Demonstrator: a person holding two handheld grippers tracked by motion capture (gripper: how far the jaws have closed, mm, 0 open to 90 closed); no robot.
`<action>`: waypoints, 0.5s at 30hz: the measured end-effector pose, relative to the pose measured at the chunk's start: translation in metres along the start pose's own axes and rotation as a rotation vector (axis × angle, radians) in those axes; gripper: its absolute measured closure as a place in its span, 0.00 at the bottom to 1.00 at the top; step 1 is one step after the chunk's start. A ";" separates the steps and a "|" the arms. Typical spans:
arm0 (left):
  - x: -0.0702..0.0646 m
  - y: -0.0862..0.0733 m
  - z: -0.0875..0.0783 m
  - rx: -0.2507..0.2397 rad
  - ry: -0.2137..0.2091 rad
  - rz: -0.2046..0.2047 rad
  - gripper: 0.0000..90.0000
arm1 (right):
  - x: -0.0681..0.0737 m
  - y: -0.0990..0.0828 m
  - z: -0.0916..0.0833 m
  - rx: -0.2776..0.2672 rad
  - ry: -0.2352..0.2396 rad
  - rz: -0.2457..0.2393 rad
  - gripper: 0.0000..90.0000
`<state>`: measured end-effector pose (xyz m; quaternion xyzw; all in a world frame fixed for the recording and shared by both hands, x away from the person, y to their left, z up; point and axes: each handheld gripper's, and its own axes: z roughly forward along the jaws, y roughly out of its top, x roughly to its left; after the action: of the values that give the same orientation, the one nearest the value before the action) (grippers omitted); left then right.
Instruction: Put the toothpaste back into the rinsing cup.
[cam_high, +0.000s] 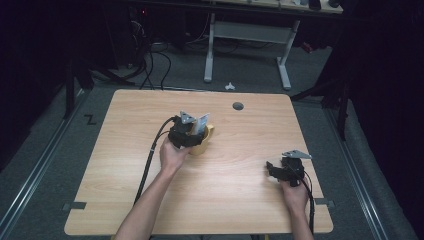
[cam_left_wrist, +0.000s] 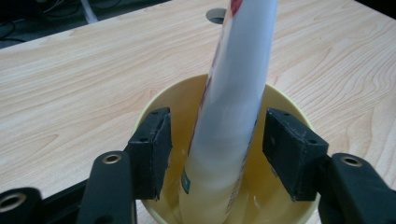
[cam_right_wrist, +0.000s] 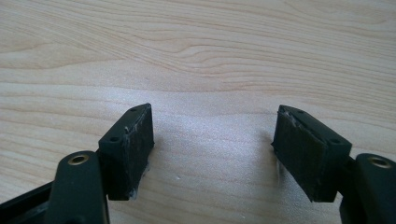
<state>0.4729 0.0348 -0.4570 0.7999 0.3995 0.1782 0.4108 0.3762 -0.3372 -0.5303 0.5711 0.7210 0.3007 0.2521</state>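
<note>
Broad rectangular light-wood table, grain running across, rounded corners, a small round grey cable hole near the far edge; bare wood open on every side of the work, widest along the left and the near edge. Beyond the far edge, grey carpet and the white legs of a second desk.

Left forearm reaching in from the bottom edge to mid-table, hand wrapped round the black left gripper, tilted down over a round yellow glossy cup standing near the table's centre. Right hand low near the right edge, well apart from the cup, holding the black right gripper just above bare wood.

In the cup, a smooth white plastic tube with red print near the top, upright and leaning slightly. Left jaws standing partly apart on either side of the tube, pads clear of it, nothing gripped. Right jaws wide apart, empty, pads matte and scuffed.
</note>
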 end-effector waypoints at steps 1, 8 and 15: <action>0.000 0.000 -0.001 -0.003 -0.003 0.000 0.47 | 0.000 0.000 0.000 0.000 0.000 0.000 0.32; 0.002 0.002 -0.010 -0.022 -0.006 -0.009 0.41 | 0.000 0.000 0.000 0.000 0.000 0.000 0.32; 0.002 0.002 -0.015 -0.024 -0.010 -0.001 0.39 | 0.000 0.000 0.000 -0.001 -0.001 0.000 0.32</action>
<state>0.4655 0.0434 -0.4463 0.7955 0.3957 0.1786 0.4227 0.3762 -0.3372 -0.5304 0.5711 0.7208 0.3008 0.2525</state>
